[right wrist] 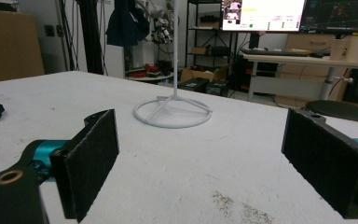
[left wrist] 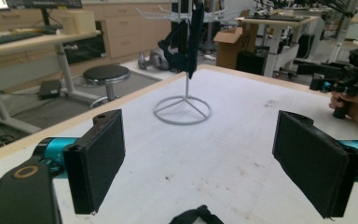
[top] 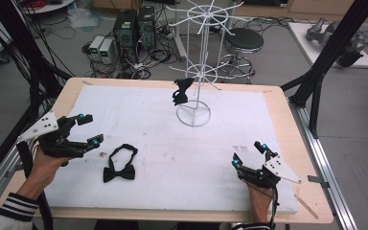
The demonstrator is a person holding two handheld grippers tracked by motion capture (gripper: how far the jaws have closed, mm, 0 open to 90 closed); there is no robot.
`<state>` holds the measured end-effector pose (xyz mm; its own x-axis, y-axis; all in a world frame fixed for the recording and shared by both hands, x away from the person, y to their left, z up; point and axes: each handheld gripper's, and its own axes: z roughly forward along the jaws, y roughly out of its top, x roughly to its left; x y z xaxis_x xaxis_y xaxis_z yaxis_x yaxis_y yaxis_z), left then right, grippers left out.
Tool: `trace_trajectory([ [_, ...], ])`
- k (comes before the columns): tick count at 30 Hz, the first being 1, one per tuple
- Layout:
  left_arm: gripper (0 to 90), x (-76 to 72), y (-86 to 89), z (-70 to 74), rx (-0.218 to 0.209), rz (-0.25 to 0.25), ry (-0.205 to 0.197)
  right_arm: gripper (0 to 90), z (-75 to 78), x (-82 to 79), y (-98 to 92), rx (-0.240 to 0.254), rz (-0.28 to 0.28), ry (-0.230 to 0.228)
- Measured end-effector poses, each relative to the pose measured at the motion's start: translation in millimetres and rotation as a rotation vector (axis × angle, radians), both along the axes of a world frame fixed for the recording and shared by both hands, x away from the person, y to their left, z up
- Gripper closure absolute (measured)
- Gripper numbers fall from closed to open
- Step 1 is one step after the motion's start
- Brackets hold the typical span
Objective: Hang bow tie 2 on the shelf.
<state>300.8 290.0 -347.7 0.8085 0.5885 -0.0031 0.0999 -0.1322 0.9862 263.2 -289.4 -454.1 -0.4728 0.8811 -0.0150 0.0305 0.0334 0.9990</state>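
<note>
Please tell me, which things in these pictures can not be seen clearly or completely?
- Bow tie on the table: in the left gripper view the bottom edge cuts it, leaving a small black part.
- Dark bow tie on the rack: in the right gripper view the top edge cuts it; how it hooks onto the white rack is too small to tell.
- Monitor text, right gripper view: too small.

On the table a bow tie lies near the front left, just right of the left gripper, while the wire rack stands toward the back centre — a second bow tie hanging on it — and the right gripper sits front right.
</note>
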Motion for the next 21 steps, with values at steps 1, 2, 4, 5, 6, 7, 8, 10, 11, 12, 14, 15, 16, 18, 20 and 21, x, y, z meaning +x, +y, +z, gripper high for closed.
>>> trace_trajectory([
  [1,17.4,-0.5,0.3,-0.1,0.009,-0.004,0.0,10.4,0.0,-0.1,-0.1,0.001,0.0,0.001],
  [2,17.3,-1.1,0.7,-0.2,0.012,-0.007,0.003,10.4,0.0,-0.1,0.0,0.002,0.001,0.001],
  [4,17.3,-2.1,1.5,-0.2,0.027,-0.012,0.006,10.4,0.1,-0.2,-0.1,-0.002,0.001,0.001],
  [5,17.4,-2.5,1.7,-0.2,0.039,-0.016,0.008,10.4,0.0,-0.2,0.0,-0.002,0.001,0.001],
  [6,17.4,-3.1,2.1,-0.2,0.049,-0.02,0.011,10.4,0.0,-0.2,-0.1,-0.002,0.001,0.001],
  [7,17.4,-3.6,2.2,-0.1,0.062,-0.024,0.019,10.4,0.0,-0.3,-0.1,-0.001,0.001,0.001],
  [8,17.4,-4.3,2.2,0.1,0.078,-0.027,0.022,10.4,0.0,-0.2,0.0,0.002,0.001,0.001],
  [10,17.4,-6.4,2.3,0.3,0.11,-0.033,0.023,10.4,0.0,-0.3,-0.1,0.002,0.001,0.002],
  [11,17.4,-7.3,2.2,0.2,0.127,-0.035,0.024,10.4,0.0,-0.3,-0.1,0.002,0.001,0.002],
  [12,17.4,-8.2,2.2,0.0,0.144,-0.042,0.025,10.4,0.0,-0.4,-0.1,0.002,0.001,0.002],
  [14,17.4,-10.4,2.6,-0.9,0.171,-0.06,0.02,10.4,0.0,-0.3,-0.1,0.004,0.002,0.002],
  [15,17.4,-11.3,2.7,-1.3,0.177,-0.069,0.019,10.4,0.0,-0.4,-0.1,0.006,0.002,0.004],
  [16,17.4,-12.1,2.6,-1.8,0.188,-0.074,0.018,10.4,0.0,-0.5,-0.1,0.006,0.002,0.004],
  [18,17.3,-13.4,1.7,-3.1,0.212,-0.083,0.022,10.4,0.0,-0.3,-0.1,0.005,0.002,0.002],
  [20,17.4,-13.8,0.3,-4.7,0.253,-0.096,0.019,10.4,0.0,-0.5,-0.1,0.005,0.001,0.004],
  [21,17.4,-13.9,-0.3,-5.2,0.263,-0.103,0.021,10.4,-0.1,-0.4,-0.1,0.004,0.001,0.002],
])
